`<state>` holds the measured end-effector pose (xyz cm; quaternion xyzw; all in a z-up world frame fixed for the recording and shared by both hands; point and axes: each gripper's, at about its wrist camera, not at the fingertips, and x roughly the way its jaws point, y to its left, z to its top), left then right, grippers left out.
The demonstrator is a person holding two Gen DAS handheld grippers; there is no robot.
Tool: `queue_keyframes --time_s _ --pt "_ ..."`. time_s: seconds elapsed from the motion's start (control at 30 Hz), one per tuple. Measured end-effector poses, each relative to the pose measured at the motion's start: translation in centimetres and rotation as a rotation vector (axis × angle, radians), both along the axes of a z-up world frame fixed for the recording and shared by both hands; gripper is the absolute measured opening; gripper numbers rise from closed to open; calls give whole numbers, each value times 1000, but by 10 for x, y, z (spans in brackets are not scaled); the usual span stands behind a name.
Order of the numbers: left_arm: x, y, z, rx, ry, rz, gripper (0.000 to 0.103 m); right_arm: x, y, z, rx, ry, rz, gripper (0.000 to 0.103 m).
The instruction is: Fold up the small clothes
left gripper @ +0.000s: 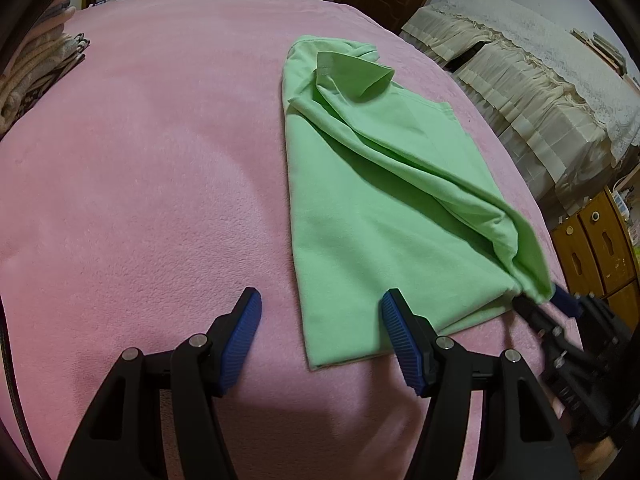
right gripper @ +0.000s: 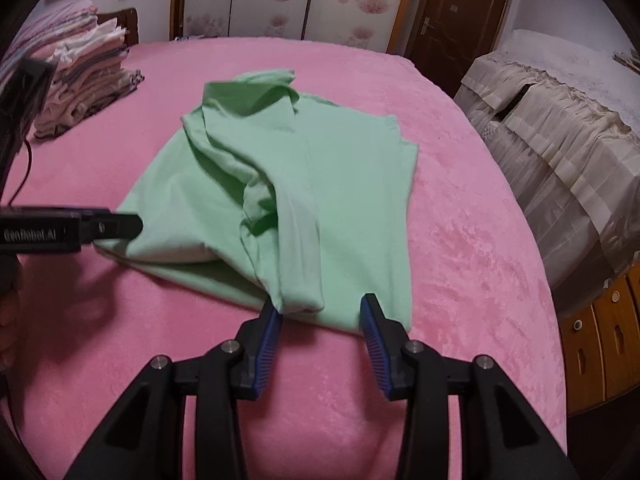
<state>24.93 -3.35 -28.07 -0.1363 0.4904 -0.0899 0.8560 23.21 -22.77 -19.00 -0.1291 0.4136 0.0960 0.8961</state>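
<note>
Green shirt lies on the pink blanket that covers the bed, partly folded, its collar at the far end and its hem toward the two grippers. One side has been drawn over the body, leaving a long raised fold that runs from the collar down to the near right corner.

Left gripper sits low over the blanket at the shirt's near left corner, fingers spread wide with nothing between them; its right pad overlaps the hem. From the right wrist view its tip reaches that corner from the side.

Right gripper is at the near right corner, fingers apart. The bunched end of the fold hangs against its left pad, while the right pad stands clear of it. In the left wrist view that corner drapes over the gripper's tip, so whether it has any real hold I cannot tell.

A stack of folded clothes sits at the far left of the bed, well apart from the shirt.
</note>
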Motion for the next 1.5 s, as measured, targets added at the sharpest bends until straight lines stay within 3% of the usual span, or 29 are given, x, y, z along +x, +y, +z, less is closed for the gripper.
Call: queue_keyframes --time_s 0.5,0.73,0.9,1.07,1.17,1.3,1.5 --pt "-1 1 -1 -19 1 1 62 26 -30 14 279 71 -64 41" --pt "-1 0 -2 -23 0 3 62 25 -18 18 246 87 -26 41" --pt "-1 0 -3 -22 -1 3 63 25 -3 17 131 57 4 41" --pt "-2 0 -3 -25 -1 2 63 28 0 16 90 41 20 40" --pt "-2 0 -4 -27 -3 1 64 29 0 19 110 43 39 28" --pt "-2 1 -4 -26 -4 0 64 32 -8 23 175 56 20 21" --pt "-3 1 -5 -21 -5 -5 64 40 -44 22 391 82 -130 9"
